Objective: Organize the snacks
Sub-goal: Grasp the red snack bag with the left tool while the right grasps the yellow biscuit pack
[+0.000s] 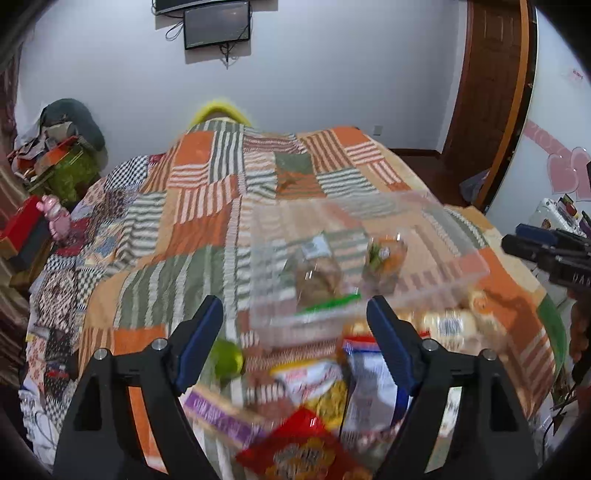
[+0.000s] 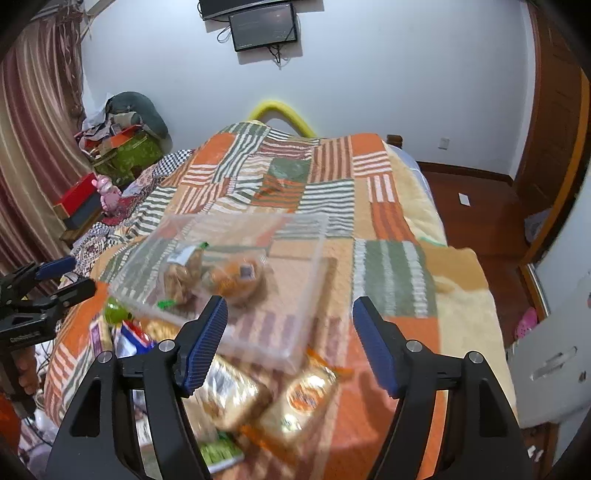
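A clear plastic bin [image 1: 436, 221] [image 2: 303, 236] sits on the patchwork bedspread with two snack packs inside: a brownish one [image 1: 317, 278] [image 2: 184, 269] and an orange one [image 1: 386, 258] [image 2: 236, 280]. Loose snack packets lie in a heap in front of it: a red bag [image 1: 303, 446], a purple box [image 1: 221, 413], a green round item [image 1: 229, 356] [image 2: 114, 314], golden packets [image 2: 310, 395]. My left gripper [image 1: 295, 314] is open and empty above the heap. My right gripper [image 2: 290, 314] is open and empty over the bin's near edge. Both views are blurred.
The bed [image 2: 402, 206] fills both views. A cluttered nightstand with a red box [image 1: 26, 225] and a pink toy [image 1: 57, 218] stands at the left. A wooden door [image 1: 491, 74] and floor are at the right. A monitor [image 2: 264, 26] hangs on the far wall.
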Demonstrator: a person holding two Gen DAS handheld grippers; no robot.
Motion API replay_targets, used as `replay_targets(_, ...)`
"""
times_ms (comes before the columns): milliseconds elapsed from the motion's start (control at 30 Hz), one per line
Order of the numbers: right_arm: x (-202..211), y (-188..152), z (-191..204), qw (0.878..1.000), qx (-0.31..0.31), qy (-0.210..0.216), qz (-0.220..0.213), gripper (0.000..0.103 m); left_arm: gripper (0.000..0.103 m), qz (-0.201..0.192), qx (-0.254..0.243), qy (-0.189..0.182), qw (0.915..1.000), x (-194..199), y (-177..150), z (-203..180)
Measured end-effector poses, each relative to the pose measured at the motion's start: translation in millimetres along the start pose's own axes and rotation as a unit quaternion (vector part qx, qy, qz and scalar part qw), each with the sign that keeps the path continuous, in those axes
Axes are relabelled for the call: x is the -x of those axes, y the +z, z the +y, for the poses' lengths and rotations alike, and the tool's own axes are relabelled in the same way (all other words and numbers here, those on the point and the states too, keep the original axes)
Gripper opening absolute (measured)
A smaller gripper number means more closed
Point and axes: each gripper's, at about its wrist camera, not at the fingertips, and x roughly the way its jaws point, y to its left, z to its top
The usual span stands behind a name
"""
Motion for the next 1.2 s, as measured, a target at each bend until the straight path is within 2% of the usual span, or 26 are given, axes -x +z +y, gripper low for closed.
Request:
replay_targets(267, 4, -36, -12, 1.0, -0.012, -0.009, 0.026, 0.068, 0.083, 0.043, 0.022, 0.001, 0.9988, 8, -52, 2)
replay_targets(433, -9, -53, -17, 0.998, -0.016, -0.012, 0.053, 0.068, 0.087, 0.063, 0.042, 0.0, 0.9971, 4, -80, 3)
replay_targets(667, -34, -60, -20, 0.996, -0.035, -0.003, 0.084, 0.068, 0.088, 0.089, 0.053, -0.008, 0.9946, -6, -98, -1)
replay_targets(867, -52, -64, -9, 0.995, -0.017, -0.007, 0.102, 0.068, 0.089, 0.109, 0.082, -0.016, 0.9905, -16, -113, 4)
replay_targets(1000, -55, -69, -13, 0.994, -0.019, -0.008, 0.109, 0.067, 0.09, 0.115, 0.079, -0.011, 0.9902, -19, -122, 4)
replay_targets(1200, -42, -79, -14, 0.994, 0.004, -0.026, 0.104, 0.059, 0.091, 0.118, 0.077, 0.0, 0.99, -13, -131, 12)
